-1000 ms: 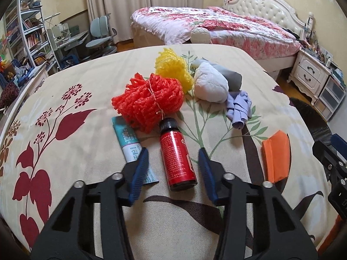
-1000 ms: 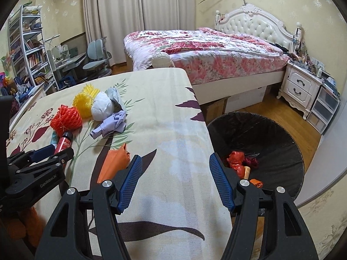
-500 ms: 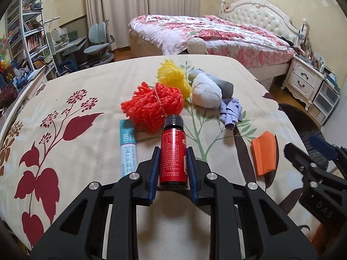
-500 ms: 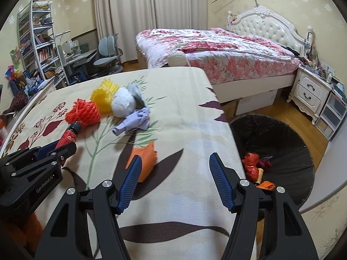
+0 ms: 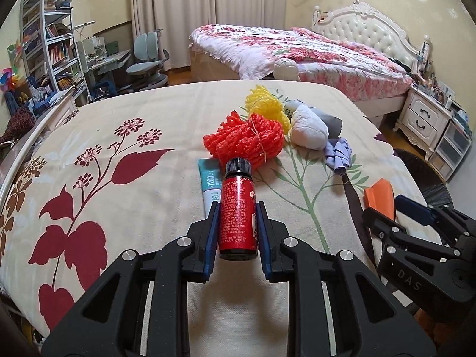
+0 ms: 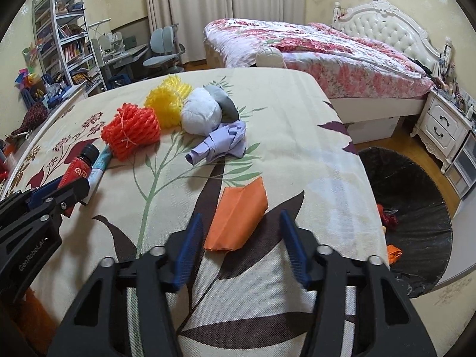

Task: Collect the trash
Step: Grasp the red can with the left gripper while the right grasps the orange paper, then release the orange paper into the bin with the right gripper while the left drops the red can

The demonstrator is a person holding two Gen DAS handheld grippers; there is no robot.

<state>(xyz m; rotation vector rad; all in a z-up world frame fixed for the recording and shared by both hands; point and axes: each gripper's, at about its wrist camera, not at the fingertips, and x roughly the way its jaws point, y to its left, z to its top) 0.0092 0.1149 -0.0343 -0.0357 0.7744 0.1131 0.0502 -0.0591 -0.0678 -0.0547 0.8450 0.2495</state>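
Small red bottle with black screw cap (image 5: 237, 208): clamped at its lower body, cap pointing away.

Teal tube (image 5: 210, 183): flat on the cloth, just left of the bottle.

Red foam net bundle (image 5: 245, 139), yellow net bundle (image 5: 266, 108), white wad (image 5: 308, 128), lilac crumpled glove (image 5: 337, 156): clustered beyond.

Folded orange paper (image 6: 238, 218): flat, near the table's right edge.

Black-lined bin (image 6: 416, 208): on the floor, holding red and orange scraps.

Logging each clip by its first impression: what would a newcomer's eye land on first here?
Front and centre, the left gripper is shut on a small red bottle with a black cap. The right gripper is closing around a flat folded orange paper on the leaf-print tablecloth, pads not yet touching. Behind lie bright red and yellow foam nets.
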